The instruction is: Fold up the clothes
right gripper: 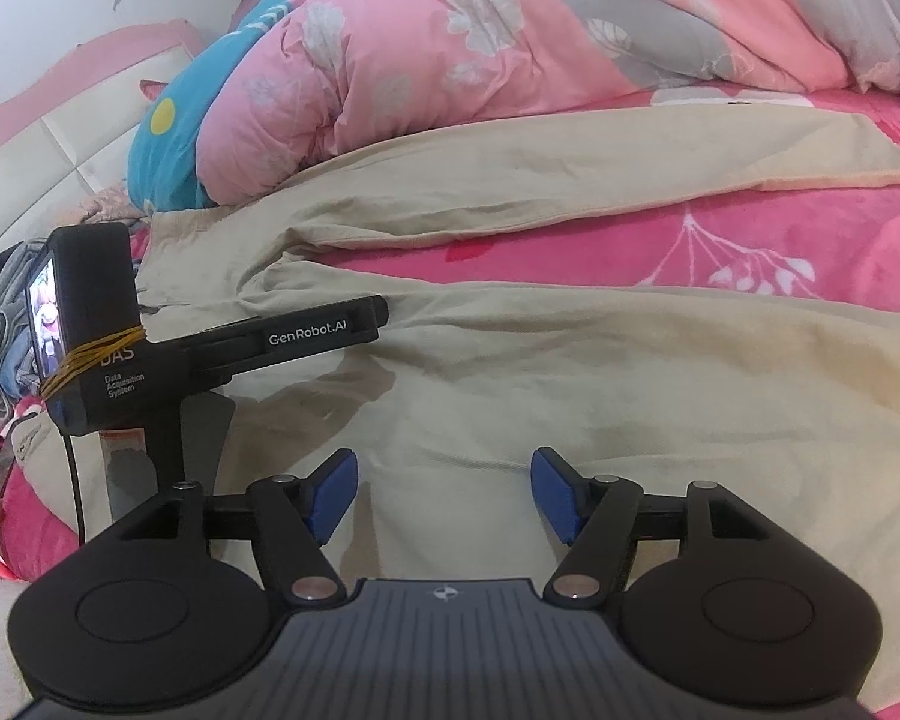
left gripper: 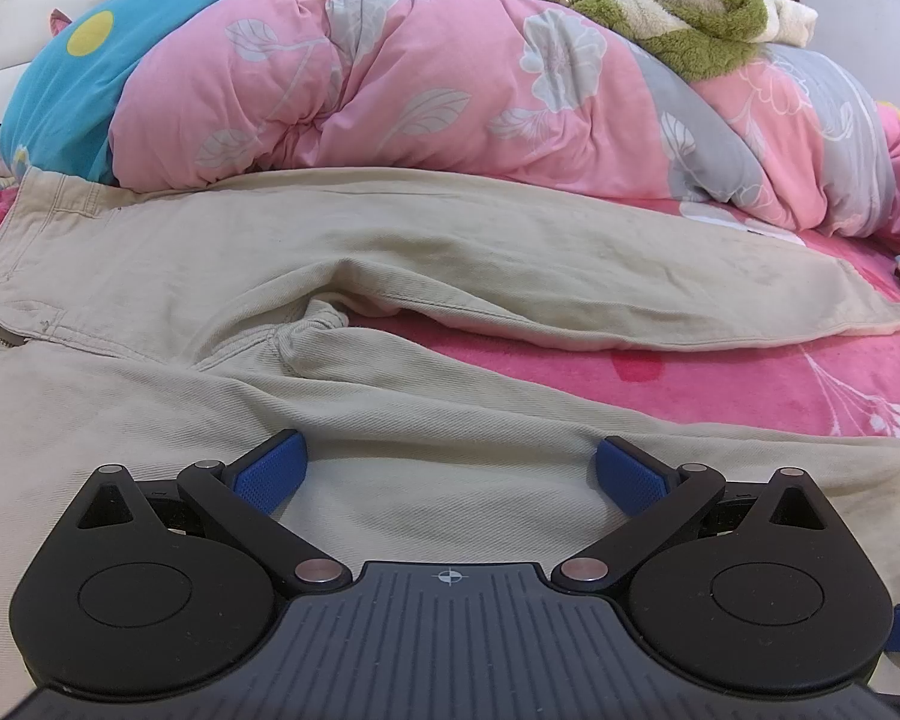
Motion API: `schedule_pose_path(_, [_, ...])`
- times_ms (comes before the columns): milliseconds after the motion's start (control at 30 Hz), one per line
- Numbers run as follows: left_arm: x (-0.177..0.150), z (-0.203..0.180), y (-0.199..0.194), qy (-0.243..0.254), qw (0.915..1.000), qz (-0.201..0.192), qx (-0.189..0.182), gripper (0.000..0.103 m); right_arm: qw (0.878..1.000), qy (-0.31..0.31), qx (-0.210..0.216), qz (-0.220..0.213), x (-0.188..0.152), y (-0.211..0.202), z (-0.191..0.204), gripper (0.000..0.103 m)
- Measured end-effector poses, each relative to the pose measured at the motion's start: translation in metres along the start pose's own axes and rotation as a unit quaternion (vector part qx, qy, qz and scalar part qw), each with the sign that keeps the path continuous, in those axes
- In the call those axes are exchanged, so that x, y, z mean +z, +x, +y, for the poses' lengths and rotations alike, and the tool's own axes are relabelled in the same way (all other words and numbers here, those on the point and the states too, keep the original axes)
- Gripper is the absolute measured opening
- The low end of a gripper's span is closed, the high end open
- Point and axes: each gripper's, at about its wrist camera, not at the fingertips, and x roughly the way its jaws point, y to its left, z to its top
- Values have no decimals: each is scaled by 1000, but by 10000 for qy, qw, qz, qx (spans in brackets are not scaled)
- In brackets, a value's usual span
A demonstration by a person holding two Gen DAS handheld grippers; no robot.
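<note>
Beige trousers (left gripper: 390, 252) are spread on the pink bed (left gripper: 750, 378), waist at nine o'clock, legs toward three. A pink quilt (left gripper: 390, 72) is heaped at twelve. Both claws, left (left gripper: 447, 468) and right (right gripper: 444, 492), are held open over the fabric.

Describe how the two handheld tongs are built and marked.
Both tongs, left and right, have matte black linkage arms, silver pivot pins, blue textured pads and a ribbed grey base with a crosshair mark. The left body reads GenRobot.AI, with a screen held by yellow rubber bands.
</note>
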Motion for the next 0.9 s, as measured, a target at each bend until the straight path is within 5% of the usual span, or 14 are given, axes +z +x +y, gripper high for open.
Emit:
schedule_pose_path(433, [0,0,0,1,10000,0,-3,103,9989,96,-22,-460,-7,-22,-13,67])
schedule_pose_path(900, [0,-1,0,26,10000,-6,15,103,9906,492,-403,-1212,3,-61,-78,67])
